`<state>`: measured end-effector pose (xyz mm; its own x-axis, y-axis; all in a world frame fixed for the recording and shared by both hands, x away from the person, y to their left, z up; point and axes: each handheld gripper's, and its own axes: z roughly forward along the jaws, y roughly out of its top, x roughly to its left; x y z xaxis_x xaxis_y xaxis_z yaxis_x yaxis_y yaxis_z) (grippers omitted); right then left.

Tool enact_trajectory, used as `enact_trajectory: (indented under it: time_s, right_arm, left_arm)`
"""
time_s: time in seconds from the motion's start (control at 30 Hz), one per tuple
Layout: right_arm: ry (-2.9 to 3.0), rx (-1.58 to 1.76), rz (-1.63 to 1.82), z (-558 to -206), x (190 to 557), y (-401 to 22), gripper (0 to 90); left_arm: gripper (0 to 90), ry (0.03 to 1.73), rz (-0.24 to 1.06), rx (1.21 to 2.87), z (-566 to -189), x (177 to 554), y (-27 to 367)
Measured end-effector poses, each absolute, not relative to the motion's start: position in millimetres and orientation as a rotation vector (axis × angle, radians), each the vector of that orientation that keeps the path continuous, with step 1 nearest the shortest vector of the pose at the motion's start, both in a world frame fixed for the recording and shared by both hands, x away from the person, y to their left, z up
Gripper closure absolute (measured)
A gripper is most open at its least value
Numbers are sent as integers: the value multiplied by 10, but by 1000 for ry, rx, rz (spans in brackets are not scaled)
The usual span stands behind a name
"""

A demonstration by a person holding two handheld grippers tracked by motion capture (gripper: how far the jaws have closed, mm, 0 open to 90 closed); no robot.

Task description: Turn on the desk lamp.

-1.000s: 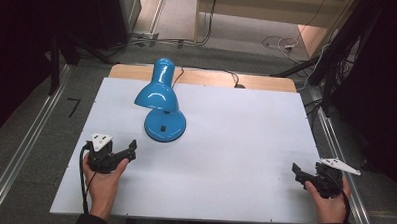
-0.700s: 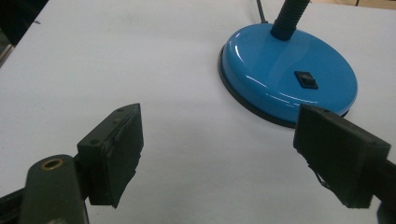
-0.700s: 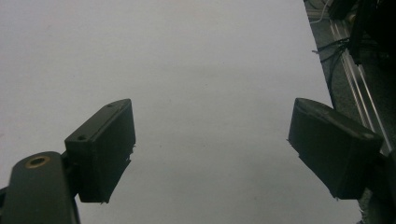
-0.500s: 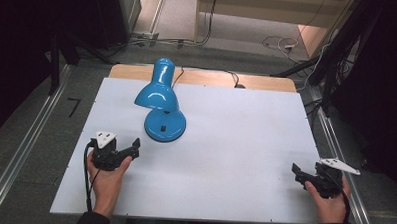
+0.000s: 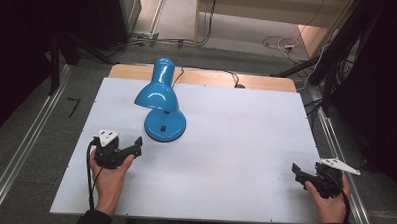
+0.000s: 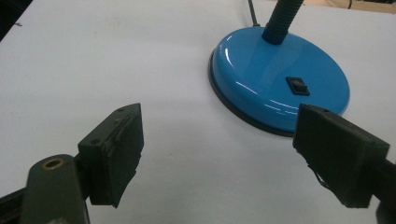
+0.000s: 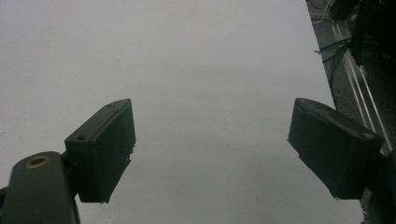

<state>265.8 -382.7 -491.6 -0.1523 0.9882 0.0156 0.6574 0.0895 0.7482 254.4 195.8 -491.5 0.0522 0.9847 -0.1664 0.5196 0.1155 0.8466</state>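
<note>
Blue lamp [image 5: 162, 98] hides its neck under its shade; both hand-held grippers, left [image 5: 134, 146] and right [image 5: 295, 171], spread.

Overhead view, close gripper views, shared table [image 5: 236, 123]

Just ahead of the left gripper [image 6: 219, 154], whose jaws stand wide apart with bare table [image 5: 245, 143] between them, the blue lamp's round base [image 6: 280, 88] blocks the way forward and to its right; its neck and shade [image 5: 157, 93] rise beyond. To that gripper's left the surface lies free. Ahead of the right gripper [image 7: 212, 149], jaws likewise spread, the tabletop looks unobstructed, though the table's edge and a metal rail [image 7: 359, 88] run close on its right.
</note>
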Motion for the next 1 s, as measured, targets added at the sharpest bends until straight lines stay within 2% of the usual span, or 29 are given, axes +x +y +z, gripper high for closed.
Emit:
enact_trajectory:
  time_s: [1.0]
  right_arm:
    - [1869, 1613, 859, -4913, 2654, -3832, 135]
  left_arm:
    - [186, 1564, 698, 1506, -4903, 2665, 1867]
